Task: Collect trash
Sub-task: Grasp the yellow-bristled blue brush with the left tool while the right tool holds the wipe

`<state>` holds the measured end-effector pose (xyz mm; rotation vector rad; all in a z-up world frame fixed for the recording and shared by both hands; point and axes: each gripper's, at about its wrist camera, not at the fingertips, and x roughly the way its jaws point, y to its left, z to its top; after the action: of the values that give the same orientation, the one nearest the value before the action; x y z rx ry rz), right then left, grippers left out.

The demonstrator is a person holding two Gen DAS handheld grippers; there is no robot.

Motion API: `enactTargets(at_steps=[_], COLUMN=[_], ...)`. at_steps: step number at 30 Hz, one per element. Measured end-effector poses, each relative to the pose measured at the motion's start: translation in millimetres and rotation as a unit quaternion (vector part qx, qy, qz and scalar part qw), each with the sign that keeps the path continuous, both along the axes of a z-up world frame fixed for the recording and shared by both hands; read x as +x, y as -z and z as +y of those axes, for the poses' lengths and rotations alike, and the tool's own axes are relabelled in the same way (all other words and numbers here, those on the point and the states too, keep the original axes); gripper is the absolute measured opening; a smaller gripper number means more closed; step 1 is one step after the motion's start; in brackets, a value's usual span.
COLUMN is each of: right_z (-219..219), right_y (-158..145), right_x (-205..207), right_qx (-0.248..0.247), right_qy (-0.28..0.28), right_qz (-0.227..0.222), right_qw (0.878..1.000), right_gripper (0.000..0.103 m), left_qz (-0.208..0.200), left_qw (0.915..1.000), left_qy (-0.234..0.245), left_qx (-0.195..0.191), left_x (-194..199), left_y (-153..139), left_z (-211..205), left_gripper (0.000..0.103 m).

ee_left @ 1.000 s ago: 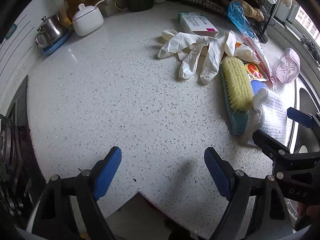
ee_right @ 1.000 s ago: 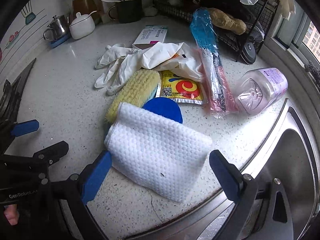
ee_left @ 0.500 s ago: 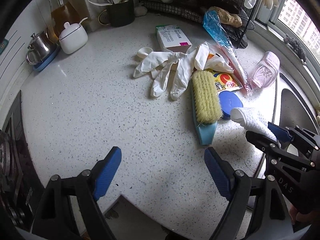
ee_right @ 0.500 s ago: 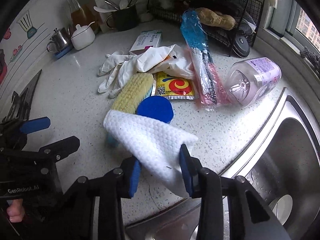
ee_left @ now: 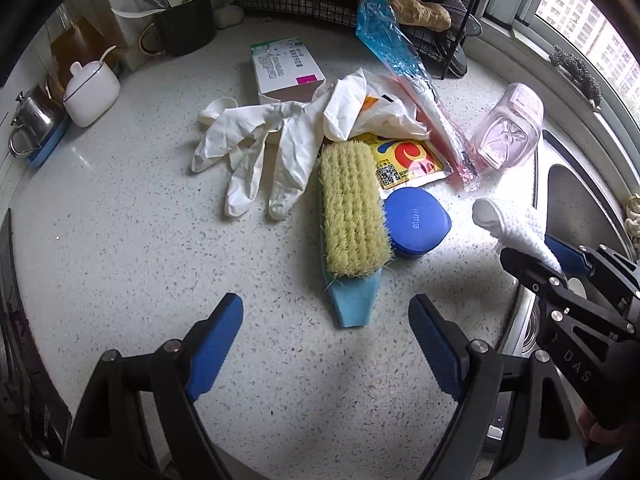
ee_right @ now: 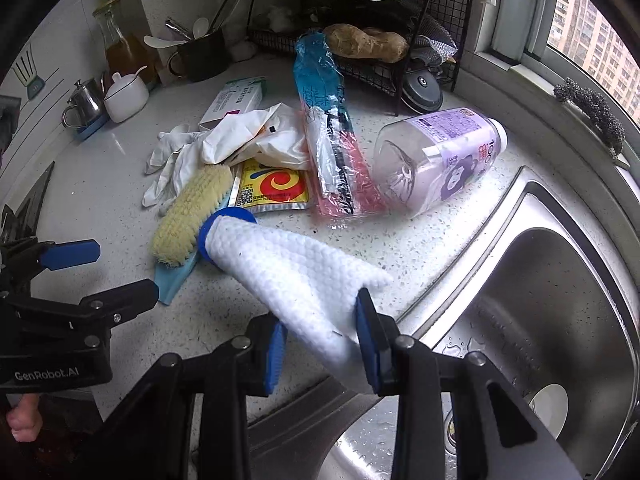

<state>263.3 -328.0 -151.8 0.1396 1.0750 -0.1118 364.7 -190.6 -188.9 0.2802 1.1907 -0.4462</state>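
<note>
The right gripper (ee_right: 322, 338) is clamped on a white cloth (ee_right: 296, 268), its blue pads pressed into the near end so the fabric bunches between them. The cloth is lifted off the counter (ee_right: 400, 236) and sticks out ahead of the fingers as a loose roll, its far end hanging over a blue lid (ee_right: 206, 232). From the left wrist view the same cloth (ee_left: 512, 224) shows off to the right, held above the counter's edge beside the sink (ee_left: 580, 196).

The left gripper (ee_left: 326, 340) hangs over bare counter with its jaws wide apart and nothing between them. Just ahead of it lies a scrub brush (ee_left: 352, 212) with yellow bristles up and its blue handle pointing back toward the fingers. The blue lid (ee_left: 416, 220) sits touching the brush's right side.

Beyond the brush — further from both grippers — the litter is piled together: white gloves (ee_left: 256, 148) to the left, a crumpled white bag (ee_left: 368, 108), a yellow packet (ee_left: 408, 160) partly under the bag, and a long blue-and-pink plastic wrapper (ee_left: 408, 72) running away to the right. A clear plastic bottle (ee_right: 440, 160) lies on its side ahead of the right gripper, near the sink rim. A small white box (ee_left: 284, 68) rests behind the gloves.
</note>
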Motion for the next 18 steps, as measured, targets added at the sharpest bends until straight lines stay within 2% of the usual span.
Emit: enactTargets(at_steps=[6, 10, 18], right_z=[-6.6, -9.8, -13.7], right_y=[9.5, 12.8, 18.4], right_x=[6.0, 8.3, 18.8], right_qx=[0.004, 0.004, 0.016], right_qy=[0.012, 0.008, 0.013], right_qz=[0.01, 0.009, 0.016], right_qw=[1.0, 1.0, 1.0], right_gripper=[0.031, 0.031, 0.031], left_qz=[0.01, 0.011, 0.005], left_qw=[0.9997, 0.9998, 0.9999], left_qy=[0.005, -0.009, -0.008], left_qx=[0.021, 0.017, 0.01], left_x=[14.3, 27.7, 50.2], left_y=[20.2, 27.7, 28.6], left_z=[-12.6, -18.5, -26.4], left_gripper=[0.084, 0.084, 0.083])
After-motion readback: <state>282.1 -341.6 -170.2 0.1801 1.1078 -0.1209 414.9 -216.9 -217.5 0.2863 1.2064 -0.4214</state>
